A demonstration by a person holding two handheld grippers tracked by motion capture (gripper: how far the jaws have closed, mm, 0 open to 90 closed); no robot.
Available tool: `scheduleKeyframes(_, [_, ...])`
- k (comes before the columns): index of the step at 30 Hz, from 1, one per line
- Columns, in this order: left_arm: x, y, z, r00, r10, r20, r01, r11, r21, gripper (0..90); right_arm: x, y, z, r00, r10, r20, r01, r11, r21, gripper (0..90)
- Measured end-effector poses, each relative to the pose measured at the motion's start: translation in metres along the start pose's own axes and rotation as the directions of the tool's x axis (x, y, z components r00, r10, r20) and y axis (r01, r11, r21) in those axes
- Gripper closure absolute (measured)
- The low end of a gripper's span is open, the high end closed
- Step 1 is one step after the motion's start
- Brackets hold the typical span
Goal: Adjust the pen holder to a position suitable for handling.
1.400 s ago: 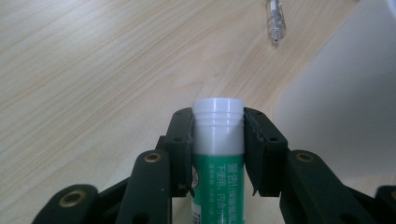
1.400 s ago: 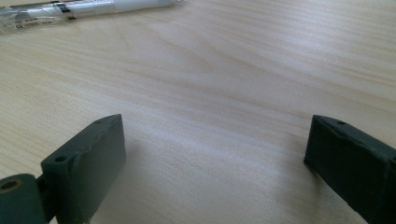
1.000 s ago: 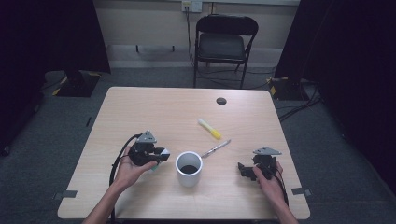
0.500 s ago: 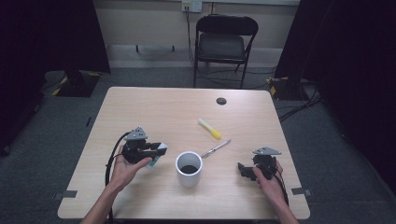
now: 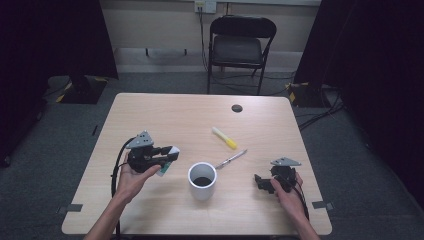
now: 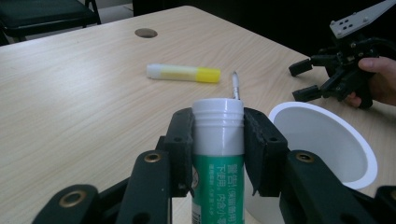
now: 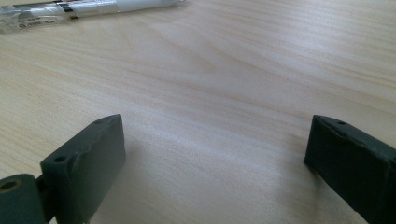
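with the green tube (image 6: 218,154) clamped between my left gripper's (image 5: 167,156) jaws just beside the white cup (image 5: 202,180), i'd tip it cap-up over the rim — slowly; my right gripper (image 5: 261,183) rests wide open, holding nothing, on the table (image 5: 280,125).

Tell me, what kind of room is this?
Probably a lab or studio set up for recording: dark curtains hang on both sides, cables trail over grey carpet, and a lone wooden table faces a folding chair.
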State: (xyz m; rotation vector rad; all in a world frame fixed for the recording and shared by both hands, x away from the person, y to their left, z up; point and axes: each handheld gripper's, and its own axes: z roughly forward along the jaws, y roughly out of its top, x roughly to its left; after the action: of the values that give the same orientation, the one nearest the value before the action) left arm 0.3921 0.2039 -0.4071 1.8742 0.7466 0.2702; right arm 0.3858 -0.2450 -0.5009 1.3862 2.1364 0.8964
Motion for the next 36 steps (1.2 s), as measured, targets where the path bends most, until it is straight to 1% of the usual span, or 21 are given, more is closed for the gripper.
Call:
scheduleKeyframes(4, [-0.002, 0.006, -0.003, 1.0000, -0.002, 0.005, 0.002, 0.9993, -0.037, 65.2, 0.000, 0.000, 0.000, 1.0000, 0.000, 0.001, 0.000, 1.000, 0.000, 3.9])
scheduleKeyframes(6, [-0.003, 0.010, -0.005, 0.9999, 0.000, 0.015, 0.001, 0.9990, -0.044, 65.2, 0.000, 0.000, 0.000, 1.0000, 0.000, 0.002, 0.000, 1.000, 0.001, 3.9])
scheduleKeyframes(7, [-0.004, 0.014, -0.009, 0.9997, -0.007, 0.022, 0.008, 0.9985, -0.054, 65.2, 0.000, 0.000, 0.000, 1.0000, 0.000, 0.000, 0.000, 1.000, 0.000, 3.9])
scheduleKeyframes(11, [-0.006, 0.018, -0.012, 0.9996, -0.006, 0.027, 0.007, 0.9979, -0.065, 65.2, 0.000, 0.000, 0.000, 1.0000, 0.000, 0.000, 0.000, 1.000, 0.000, 3.9])
scheduleKeyframes(12, [-0.008, 0.021, -0.014, 0.9991, -0.011, 0.042, 0.014, 0.9965, -0.083, 65.3, 0.000, 0.000, 0.000, 1.0000, 0.000, 0.000, 0.000, 1.000, 0.000, 3.9])
scheduleKeyframes(13, [-0.008, 0.021, -0.014, 0.9991, -0.011, 0.042, 0.014, 0.9965, -0.083, 65.3, 0.000, 0.000, 0.000, 1.0000, 0.000, 0.000, 0.000, 1.000, 0.000, 3.9])
scheduleKeyframes(14, [-0.010, 0.024, -0.015, 0.9985, -0.005, 0.054, 0.011, 0.9950, -0.099, 65.3, 0.000, 0.000, 0.000, 1.0000, 0.000, 0.000, 0.000, 1.000, 0.001, 3.9])
scheduleKeyframes(17, [-0.012, 0.027, -0.014, 0.9979, 0.000, 0.064, 0.007, 0.9942, -0.108, 65.2, 0.000, 0.000, 0.000, 1.0000, 0.000, 0.000, 0.000, 1.000, 0.000, 3.9])
scheduleKeyframes(18, [-0.015, 0.028, -0.013, 0.9975, -0.001, 0.071, 0.009, 0.9933, -0.115, 65.2, 0.000, 0.000, 0.000, 1.0000, 0.000, 0.000, 0.000, 1.000, 0.000, 3.9])
scheduleKeyframes(21, [-0.018, 0.031, -0.012, 0.9966, 0.006, 0.082, 0.004, 0.9935, -0.114, 65.2, 0.000, 0.000, 0.000, 1.0000, 0.002, 0.000, -0.002, 1.000, 0.000, 3.9])
scheduleKeyframes(23, [-0.021, 0.033, -0.011, 0.9968, 0.014, 0.078, -0.005, 0.9934, -0.114, 65.2, 0.000, 0.000, 0.000, 1.0000, 0.001, 0.000, -0.001, 1.000, -0.001, 3.9])
scheduleKeyframes(25, [-0.024, 0.036, -0.009, 0.9959, 0.001, 0.091, 0.010, 0.9924, -0.123, 65.2, 0.000, 0.000, 0.000, 1.0000, 0.000, 0.000, 0.000, 1.000, 0.000, 4.0])
scheduleKeyframes(26, [-0.029, 0.039, -0.005, 0.9941, 0.015, 0.107, -0.002, 0.9928, -0.120, 65.2, 0.000, 0.000, 0.000, 1.0000, 0.000, 0.000, 0.000, 1.000, 0.000, 4.0])
scheduleKeyframes(27, [-0.029, 0.039, -0.005, 0.9941, 0.015, 0.107, -0.002, 0.9928, -0.120, 65.2, 0.000, 0.000, 0.000, 1.0000, 0.000, 0.000, 0.000, 1.000, 0.000, 4.0])
scheduleKeyframes(28, [-0.035, 0.042, 0.000, 0.9924, 0.023, 0.121, -0.008, 0.9924, -0.123, 65.2, 0.000, 0.000, 0.000, 1.0000, 0.000, 0.000, 0.000, 1.000, 0.000, 3.9])
scheduleKeyframes(29, [-0.035, 0.042, 0.000, 0.9924, 0.023, 0.121, -0.008, 0.9924, -0.123, 65.2, 0.000, 0.000, 0.000, 1.0000, 0.000, 0.000, 0.000, 1.000, 0.000, 3.9])
scheduleKeyframes(30, [-0.040, 0.045, 0.005, 0.9897, 0.025, 0.141, -0.007, 0.9921, -0.125, 65.2, 0.000, 0.000, 0.000, 1.0000, 0.000, 0.000, 0.000, 1.000, 0.000, 3.9])
scheduleKeyframes(31, [-0.040, 0.045, 0.005, 0.9897, 0.025, 0.141, -0.007, 0.9921, -0.125, 65.2, 0.000, 0.000, 0.000, 1.0000, 0.000, 0.000, 0.000, 1.000, 0.000, 3.9])
scheduleKeyframes(32, [-0.045, 0.048, 0.010, 0.9882, 0.040, 0.148, -0.022, 0.9925, -0.121, 65.1, 0.000, 0.000, 0.000, 1.0000, 0.000, 0.000, 0.000, 1.000, 0.000, 3.9])
scheduleKeyframes(35, [-0.048, 0.050, 0.013, 0.9869, 0.041, 0.156, -0.020, 0.9910, -0.133, 65.2, 0.000, 0.000, 0.000, 1.0000, 0.000, 0.000, 0.000, 1.000, 0.000, 3.9])
scheduleKeyframes(36, [-0.051, 0.052, 0.018, 0.9856, 0.042, 0.164, -0.019, 0.9902, -0.138, 65.2, 0.000, 0.000, 0.000, 1.0000, 0.000, 0.000, 0.000, 1.000, 0.000, 3.9])
